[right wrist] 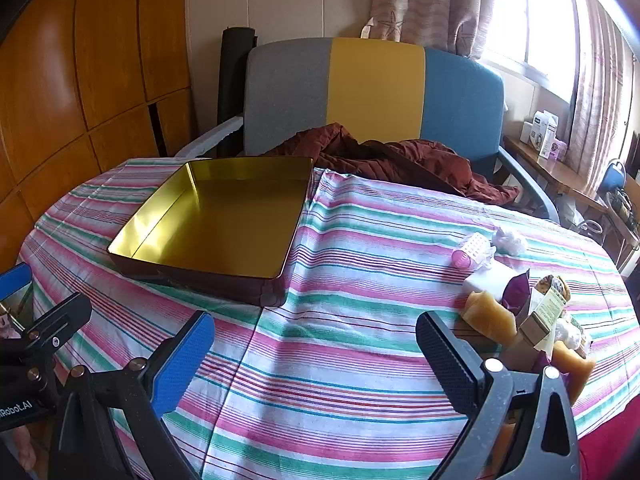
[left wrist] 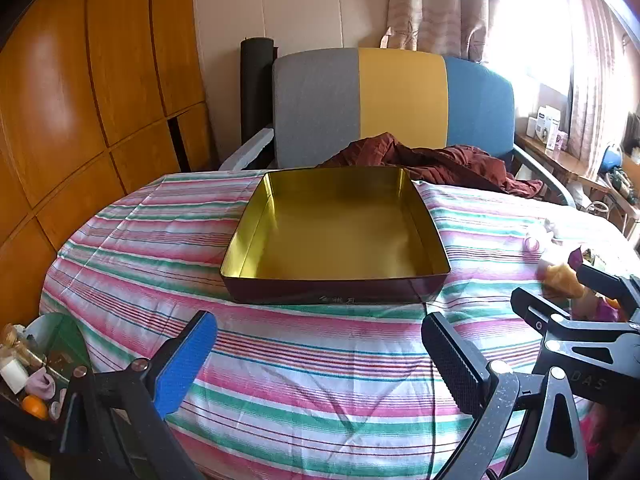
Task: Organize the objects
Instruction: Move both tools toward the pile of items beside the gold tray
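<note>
On the striped cloth of the worktop (right wrist: 340, 360) sits an empty gold-lined tin (right wrist: 224, 216), toward the far left, with nothing in it yet. Small things cluster at the right edge: a pink roller (right wrist: 472, 254), a white wad (right wrist: 508, 240), a tan bun (right wrist: 490, 316) and a few packets (right wrist: 548, 312). The right gripper (right wrist: 316, 360) hovers just beside that pile, fingers spread wide and holding nothing; the left gripper (left wrist: 320, 360) faces the tin, equally wide and empty. The sensible move is probably to take the nearest bun first, squeezing gently since it looks soft, then carry it across into the tin.
</note>
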### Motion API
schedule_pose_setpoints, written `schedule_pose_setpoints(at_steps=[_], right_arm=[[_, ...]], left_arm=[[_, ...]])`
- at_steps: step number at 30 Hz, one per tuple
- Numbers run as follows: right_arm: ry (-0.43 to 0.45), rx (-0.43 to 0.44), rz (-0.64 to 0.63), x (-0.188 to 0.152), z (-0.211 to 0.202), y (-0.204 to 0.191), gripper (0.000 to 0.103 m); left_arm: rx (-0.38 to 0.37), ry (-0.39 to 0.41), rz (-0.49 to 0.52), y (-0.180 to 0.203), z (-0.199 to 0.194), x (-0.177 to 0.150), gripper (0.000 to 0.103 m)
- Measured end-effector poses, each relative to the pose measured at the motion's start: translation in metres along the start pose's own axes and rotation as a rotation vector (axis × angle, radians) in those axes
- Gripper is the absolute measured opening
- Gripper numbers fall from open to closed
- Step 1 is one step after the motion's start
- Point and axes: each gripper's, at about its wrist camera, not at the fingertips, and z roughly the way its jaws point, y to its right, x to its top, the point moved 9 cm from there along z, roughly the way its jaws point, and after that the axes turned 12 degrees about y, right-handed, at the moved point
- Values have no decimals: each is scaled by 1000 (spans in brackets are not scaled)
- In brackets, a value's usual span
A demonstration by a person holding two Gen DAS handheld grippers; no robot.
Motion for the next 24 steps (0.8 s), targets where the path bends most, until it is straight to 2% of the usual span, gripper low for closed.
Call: schedule_pose_setpoints(at_steps=[9, 15, 19, 24], right_arm=[[-8, -17, 7, -4, -5, 8, 103], [-33, -36, 37, -12, -13, 28, 102], [-43, -73, 68, -23, -26, 52, 102], [-68, -139, 169, -38, -46, 105, 102]], left_arm=[[-54, -21, -15, 6, 4, -4, 103], [-165, -58, -23, 28, 10, -10, 103], [-246, -67, 18, 51, 9, -14, 103], [-354, -123, 52, 81, 8, -23, 103]])
